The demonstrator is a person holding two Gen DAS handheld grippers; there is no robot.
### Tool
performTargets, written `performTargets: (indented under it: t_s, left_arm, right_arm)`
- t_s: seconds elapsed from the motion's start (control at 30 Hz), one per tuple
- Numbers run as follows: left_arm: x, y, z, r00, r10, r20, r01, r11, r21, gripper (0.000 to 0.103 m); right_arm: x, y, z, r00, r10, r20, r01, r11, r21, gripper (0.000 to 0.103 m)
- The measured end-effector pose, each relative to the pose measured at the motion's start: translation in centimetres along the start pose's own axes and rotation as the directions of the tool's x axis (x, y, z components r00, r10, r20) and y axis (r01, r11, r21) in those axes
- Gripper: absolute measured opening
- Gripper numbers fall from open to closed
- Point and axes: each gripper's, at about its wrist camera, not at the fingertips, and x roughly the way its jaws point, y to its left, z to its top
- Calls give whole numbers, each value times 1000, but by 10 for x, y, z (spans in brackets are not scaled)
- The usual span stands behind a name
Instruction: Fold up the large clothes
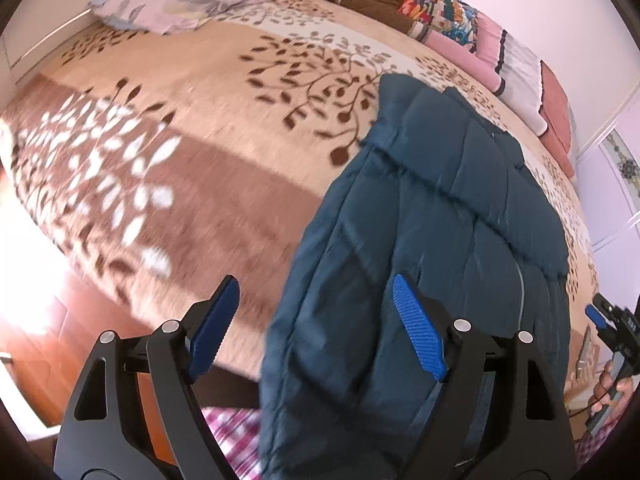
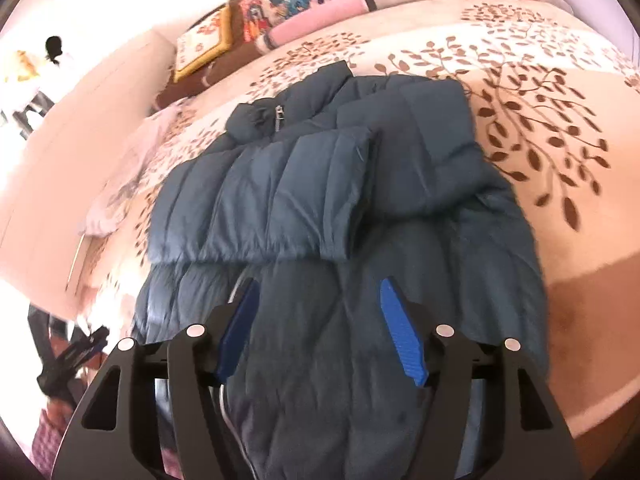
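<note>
Jacket (image 2: 320, 184) — dark teal puffer, lying on the bed (image 2: 540, 92), reaching from mid-bed down over the near edge toward the person. Looks partly folded: both sleeves (image 2: 280, 200) are lying crossed over the chest, collar and zip pull (image 2: 278, 118) pointing toward the pillow end. Body is sitting as a narrow-ish column, hem end hanging at the near edge.

Left gripper (image 1: 316, 328): jaws standing wide apart, nothing btwn them, hovering over the jacket's left side edge and the leaf-print cover (image 1: 180, 128). One pad is over fabric, other over bare cover; not pressing, as far as I can tell.

Right gripper (image 2: 320, 332): jaws apart too, pointing down at the lower body of the jacket, fabric below but not pinched.

Judgement: sleeve folds prob. done; remaining is folding hem end up toward collar, maybe once more, then flattening. Puffy fill is likely to spring back, so creases may not be holding.

Far edge: stacked folded blankets (image 1: 516, 68), lilac pillow (image 1: 192, 0) at far-left corner.
</note>
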Motion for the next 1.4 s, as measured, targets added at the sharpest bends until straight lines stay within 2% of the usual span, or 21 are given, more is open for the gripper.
performTargets:
  t_s: [0.17,0.33,0.47,0.63,0.8,0.93,1.1,1.17,1.23,1.3,1.4]
  left_arm:
    - [-5,10,-32,998,9,-58,-7,999,38,79]
    - [-10,11,-62,995,-5,-97,12,997,73,79]
    - [-7,9,-81,992,30,-119,-15,992,128,79]
    - [1,13,-92,986,41,-163,-24,994,108,79]
    - [5,21,-93,982,43,-182,-31,997,66,79]
    - [4,27,-95,983,32,-183,-25,999,37,81]
    - [2,26,-96,984,23,-179,-16,999,41,81]
    - [2,24,-96,982,23,-187,-14,999,51,81]
    - [5,22,-97,978,31,-207,-19,998,61,81]
    - [7,20,-98,976,31,-215,-17,998,65,80]
    - [7,19,-98,976,13,-218,1,998,66,65]
  right_arm:
    - [-42,-32,-44,999,-31,-13,31,999,30,66]
    - [-62,-63,-86,995,-68,-69,73,995,70,68]
    - [-69,-83,-112,992,-70,-109,83,989,126,75]
    - [-65,-94,-133,984,-71,-163,96,984,152,75]
    - [-44,-92,-147,963,-94,-252,127,985,116,75]
    - [-32,-91,-156,946,-150,-289,182,979,88,75]
    - [-25,-86,-161,937,-154,-312,180,982,54,75]
    - [-21,-83,-164,934,-152,-324,174,984,39,72]
    - [-17,-82,-166,930,-150,-337,171,985,31,61]
    - [-17,-81,-168,929,-156,-334,173,985,23,56]
    - [-19,-80,-169,933,-156,-325,169,986,12,53]
